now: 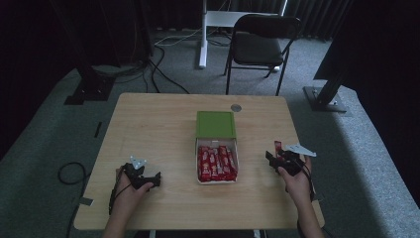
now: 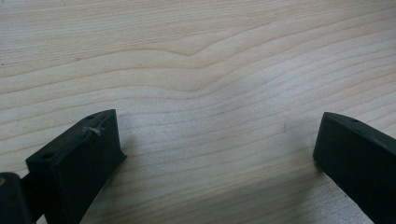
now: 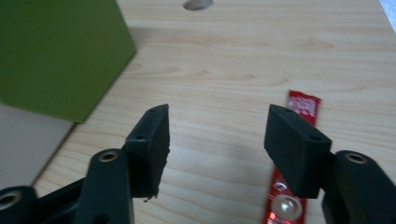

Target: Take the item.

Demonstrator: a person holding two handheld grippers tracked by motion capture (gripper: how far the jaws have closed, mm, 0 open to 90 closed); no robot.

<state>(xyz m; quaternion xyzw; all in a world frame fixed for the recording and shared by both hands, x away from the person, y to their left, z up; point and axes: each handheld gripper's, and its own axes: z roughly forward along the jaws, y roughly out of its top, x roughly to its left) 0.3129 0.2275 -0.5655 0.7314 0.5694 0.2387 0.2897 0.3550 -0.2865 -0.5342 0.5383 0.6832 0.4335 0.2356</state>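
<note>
Table [image 1: 148, 124]: box [image 1: 217, 171] of red bars at centre, green lid [image 1: 215, 124] touching behind.
Left gripper [image 1: 148, 181]: jaws wide apart, empty, over bare wood.
Right gripper [image 1: 273, 157]: jaws apart, empty; loose bar [image 3: 292, 177] beneath right jaw.
Behind table: chair [image 1: 260, 44].
Bar print: unreadable.

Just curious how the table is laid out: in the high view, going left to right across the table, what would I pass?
Left tongs → white box of red snack bars with its green lid → single red snack bar → right tongs.
</note>
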